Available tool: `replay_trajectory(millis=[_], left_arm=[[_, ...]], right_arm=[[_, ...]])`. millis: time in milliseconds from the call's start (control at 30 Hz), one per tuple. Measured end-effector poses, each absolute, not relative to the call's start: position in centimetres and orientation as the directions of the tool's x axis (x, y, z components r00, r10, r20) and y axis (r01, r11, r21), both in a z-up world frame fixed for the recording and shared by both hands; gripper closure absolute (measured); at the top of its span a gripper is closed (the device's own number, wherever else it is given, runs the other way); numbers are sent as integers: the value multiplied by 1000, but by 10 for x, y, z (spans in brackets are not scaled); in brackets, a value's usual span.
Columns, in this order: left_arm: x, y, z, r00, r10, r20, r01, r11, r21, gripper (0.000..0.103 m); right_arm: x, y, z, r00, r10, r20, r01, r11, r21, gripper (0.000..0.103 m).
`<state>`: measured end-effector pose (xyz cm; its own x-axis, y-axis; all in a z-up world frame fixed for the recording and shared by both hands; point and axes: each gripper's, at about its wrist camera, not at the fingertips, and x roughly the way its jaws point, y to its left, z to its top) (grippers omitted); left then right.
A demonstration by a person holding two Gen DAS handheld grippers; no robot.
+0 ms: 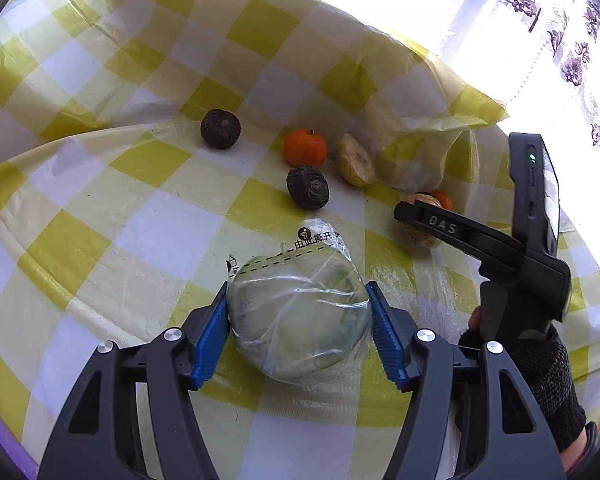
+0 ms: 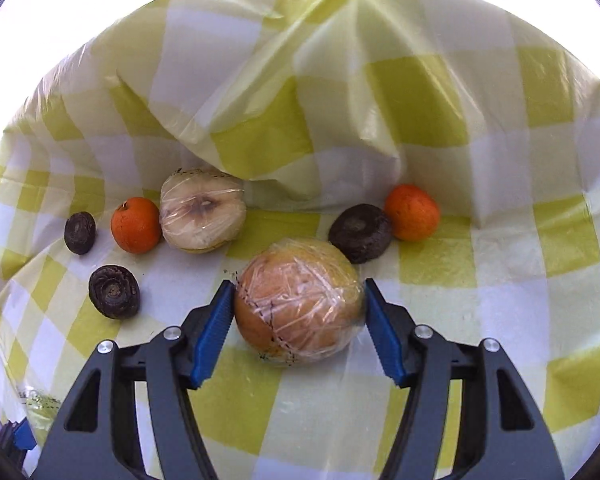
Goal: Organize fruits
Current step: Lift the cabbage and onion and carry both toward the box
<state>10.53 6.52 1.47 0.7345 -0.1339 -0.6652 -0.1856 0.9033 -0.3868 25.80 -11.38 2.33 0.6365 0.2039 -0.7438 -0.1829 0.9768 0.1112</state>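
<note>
Blue ribbed pads of the left gripper (image 1: pixel 298 320) pinch a plastic-wrapped green fruit (image 1: pixel 300 316) resting on the yellow checked cloth (image 1: pixel 100 208). The right gripper (image 2: pixel 300 314) likewise clamps a wrapped orange-yellow fruit (image 2: pixel 298 300) on that cloth. Beyond lie a wrapped pale fruit (image 2: pixel 202 212), two tangerines (image 2: pixel 136 224) and three dark wrinkled fruits (image 2: pixel 114 292).

The raised letters "DAS" (image 1: pixel 443 224) stand on the black arm of the right gripper (image 1: pixel 416 216), seen from the left wrist camera. On the clear plastic wrap (image 1: pixel 320 240) around the pale green fruit (image 1: pixel 300 312) held between the left gripper's blue pads, black Chinese characters reading roughly "由此撕开" are printed beside a round black icon (image 1: pixel 304 234), with a dashed tear line running just below them. The right wrist camera shows a wrapped orange-yellow fruit (image 2: pixel 298 300) crossed by similar black dashed lines; no characters on it can be read there.
</note>
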Motion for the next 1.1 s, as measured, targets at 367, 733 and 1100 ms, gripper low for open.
replay_trajectory(millis=[367,733,1100], left_arm=[[86,70,12,724,-127,-678,-206,899,-387,41],[15,66,13,731,-150,-665,-150,917,-371,41],[-54,56,13,726,-175,-666,-93,933,-347,41]], right_arm=[[170,-133,28,644,274,-714,-167,962,218,39],[51,-155,23,654,320,-685,-139,941,308,39],[-57,-151,23,655,331,-679,-198,943,269,39]])
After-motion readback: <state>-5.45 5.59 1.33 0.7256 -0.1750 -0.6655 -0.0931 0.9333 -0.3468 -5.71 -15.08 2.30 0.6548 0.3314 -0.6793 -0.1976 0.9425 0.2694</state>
